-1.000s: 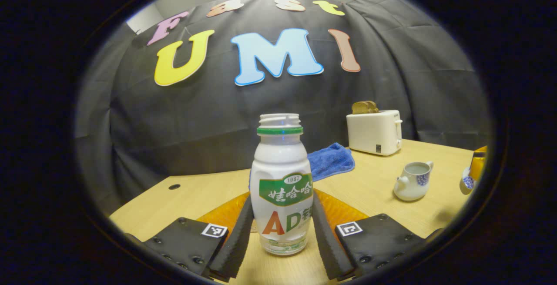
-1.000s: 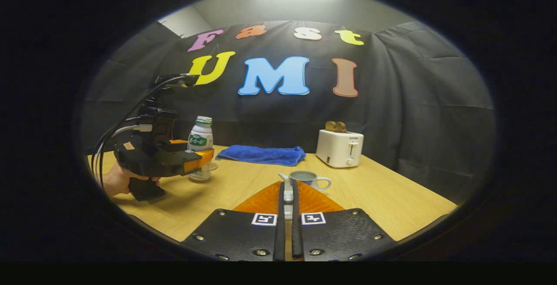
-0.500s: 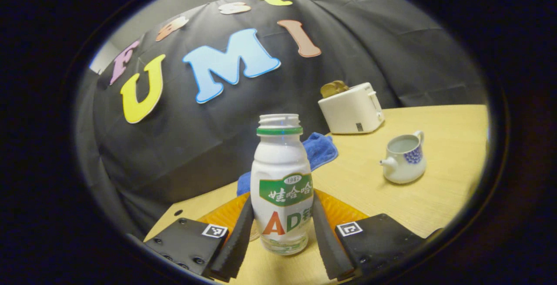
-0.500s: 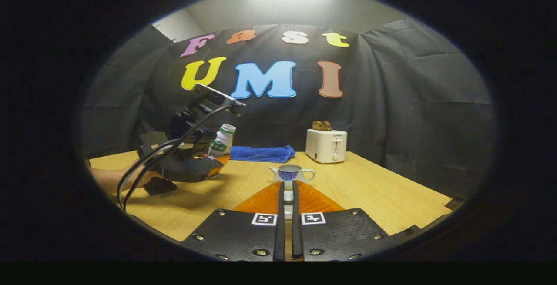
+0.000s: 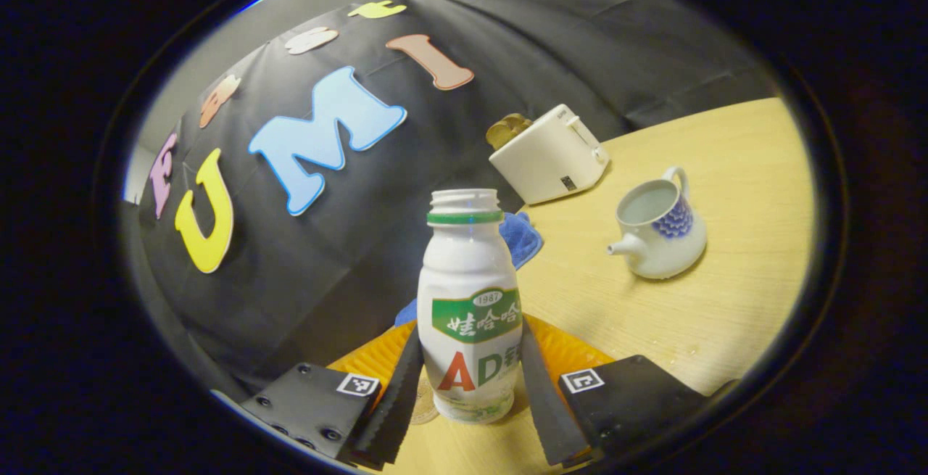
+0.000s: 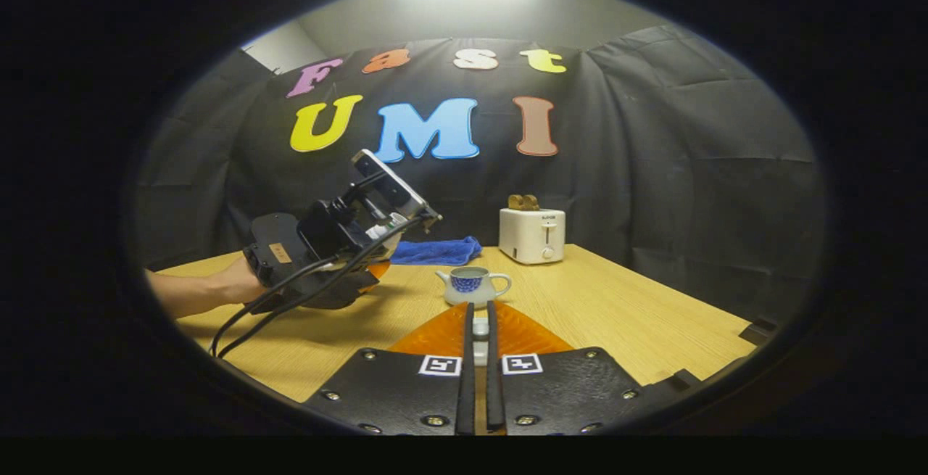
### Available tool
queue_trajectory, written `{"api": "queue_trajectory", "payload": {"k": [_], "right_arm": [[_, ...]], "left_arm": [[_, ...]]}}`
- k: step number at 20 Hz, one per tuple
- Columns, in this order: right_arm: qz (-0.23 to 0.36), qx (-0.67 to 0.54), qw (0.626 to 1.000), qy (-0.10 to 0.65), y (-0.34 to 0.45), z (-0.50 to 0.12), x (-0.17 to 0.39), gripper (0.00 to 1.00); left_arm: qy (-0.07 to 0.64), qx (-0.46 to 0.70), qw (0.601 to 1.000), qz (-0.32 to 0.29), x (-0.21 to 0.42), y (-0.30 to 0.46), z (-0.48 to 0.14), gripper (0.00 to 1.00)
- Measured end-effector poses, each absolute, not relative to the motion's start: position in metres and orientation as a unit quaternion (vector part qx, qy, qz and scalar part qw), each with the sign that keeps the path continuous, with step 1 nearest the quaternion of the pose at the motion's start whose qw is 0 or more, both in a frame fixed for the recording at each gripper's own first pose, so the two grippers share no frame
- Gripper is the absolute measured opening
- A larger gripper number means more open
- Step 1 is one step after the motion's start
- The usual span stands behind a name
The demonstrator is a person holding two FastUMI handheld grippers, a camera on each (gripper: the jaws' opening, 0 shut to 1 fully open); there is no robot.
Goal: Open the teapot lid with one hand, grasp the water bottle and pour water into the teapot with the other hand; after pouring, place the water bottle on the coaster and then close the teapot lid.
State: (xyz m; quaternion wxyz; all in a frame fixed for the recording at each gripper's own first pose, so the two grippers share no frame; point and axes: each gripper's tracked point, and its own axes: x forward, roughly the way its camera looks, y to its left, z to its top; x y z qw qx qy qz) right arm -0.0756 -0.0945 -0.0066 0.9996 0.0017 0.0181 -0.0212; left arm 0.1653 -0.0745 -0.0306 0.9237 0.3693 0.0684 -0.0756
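Now the left gripper clamps the bottle between both fingers, tilted near the lidless teapot; the right gripper pinches something small, probably its lid.

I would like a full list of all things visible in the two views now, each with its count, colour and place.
water bottle: one, white with green label, no cap, held between the left gripper's fingers.
teapot: one, white with blue pattern, lid off, on the table right of the bottle.
lid: one small white piece, between the right gripper's fingers.
toaster: one, cream, at the table's back, bread in its slots.
towel: one, blue, left of the toaster.
table: one, light wood.
left gripper: shut on the bottle.
right gripper: shut on the lid.
hand: one, holding the left gripper.
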Motion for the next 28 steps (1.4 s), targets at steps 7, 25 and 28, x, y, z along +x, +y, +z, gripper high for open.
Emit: {"api": "queue_trajectory", "payload": {"k": [7,25,28], "right_arm": [[-0.028,0.007,0.999,0.018,-0.104,-0.009,-0.077,0.06],[-0.048,0.025,0.998,0.023,-0.128,-0.018,-0.080,0.06],[-0.051,0.030,0.998,0.023,-0.132,-0.018,-0.079,0.06]], "left_arm": [[0.067,0.445,0.889,-0.088,0.175,-0.091,-0.037,0.82],[0.036,0.620,0.778,-0.090,0.180,-0.114,-0.029,0.76],[0.039,0.639,0.763,-0.093,0.180,-0.115,-0.028,0.76]]}}
